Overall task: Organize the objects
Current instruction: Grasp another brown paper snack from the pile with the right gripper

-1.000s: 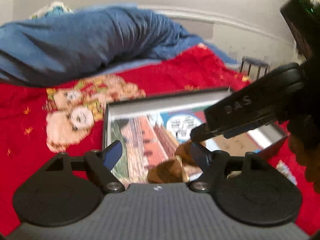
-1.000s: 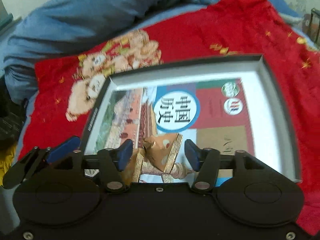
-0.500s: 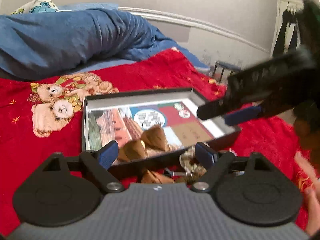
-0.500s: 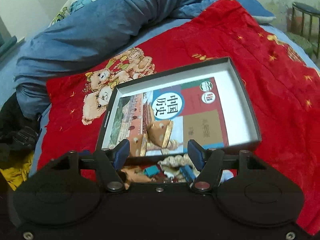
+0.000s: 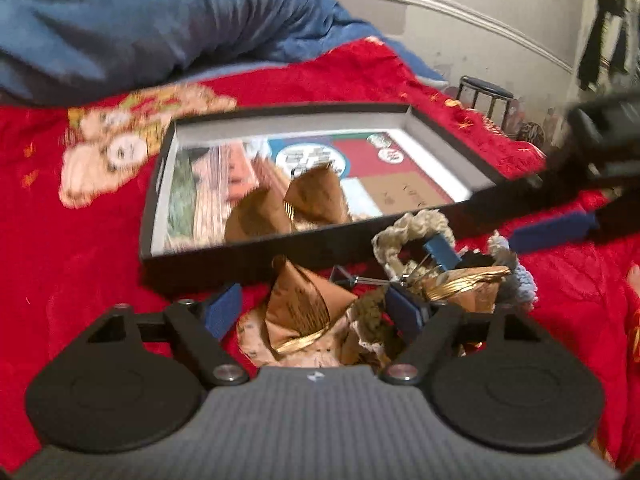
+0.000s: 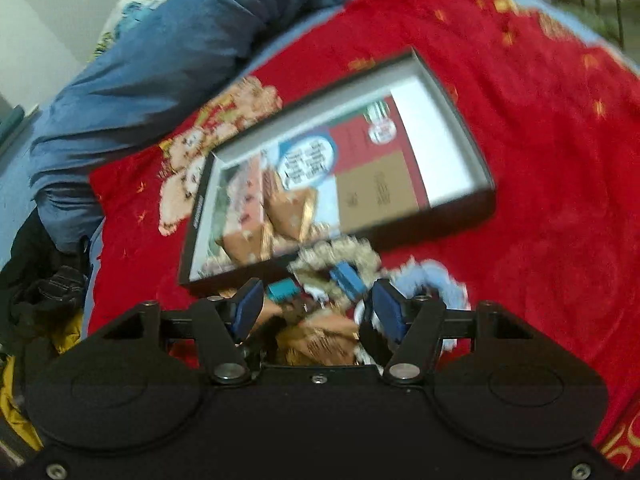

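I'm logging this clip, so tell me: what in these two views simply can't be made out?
- Right wrist view: motion blur smears the pile beside the box; items uncountable.
- Left wrist view: left gripper body covers the pile's near edge.
- Left wrist view: right gripper blurred, cut by the right edge; only one pad shows.
- Booklet print: unreadable in both.

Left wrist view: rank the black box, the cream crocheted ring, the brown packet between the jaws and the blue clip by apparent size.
1. Black box
2. Brown packet, though nearness to the camera enlarges it
3. Cream crocheted ring
4. Blue clip
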Demonstrator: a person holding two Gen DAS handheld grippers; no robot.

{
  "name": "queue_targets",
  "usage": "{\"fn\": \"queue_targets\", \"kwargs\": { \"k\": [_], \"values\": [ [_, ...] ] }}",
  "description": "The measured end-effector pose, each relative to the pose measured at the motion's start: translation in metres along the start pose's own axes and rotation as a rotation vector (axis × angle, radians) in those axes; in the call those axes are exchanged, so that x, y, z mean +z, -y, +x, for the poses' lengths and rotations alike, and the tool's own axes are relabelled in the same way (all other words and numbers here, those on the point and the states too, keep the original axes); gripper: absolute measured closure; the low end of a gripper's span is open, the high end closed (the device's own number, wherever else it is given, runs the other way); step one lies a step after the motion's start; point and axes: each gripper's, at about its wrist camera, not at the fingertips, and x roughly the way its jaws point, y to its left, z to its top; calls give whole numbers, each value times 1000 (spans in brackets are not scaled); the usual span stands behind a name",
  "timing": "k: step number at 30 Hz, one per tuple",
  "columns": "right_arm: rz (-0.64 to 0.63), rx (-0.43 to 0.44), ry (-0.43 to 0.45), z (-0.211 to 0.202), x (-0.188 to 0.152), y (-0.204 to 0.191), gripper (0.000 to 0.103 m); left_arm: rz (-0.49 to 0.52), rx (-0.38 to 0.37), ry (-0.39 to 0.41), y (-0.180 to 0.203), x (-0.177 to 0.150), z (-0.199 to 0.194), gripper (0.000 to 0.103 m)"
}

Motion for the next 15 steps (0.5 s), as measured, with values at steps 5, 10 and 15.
{"fn": "queue_targets", "kwargs": {
  "k": [5,10,15],
  "values": [
    [25,25,-18,4,-4,8,46,-99,-18,-33,-8,-2,6,38],
    [5,55,-48,7,-7,2,47,-126,-4,-17,-8,-3,0,44],
    [-36,44,-83,14,-14,-8,48,-106,60,2,-6,-2,-1,51]
  ]
}}
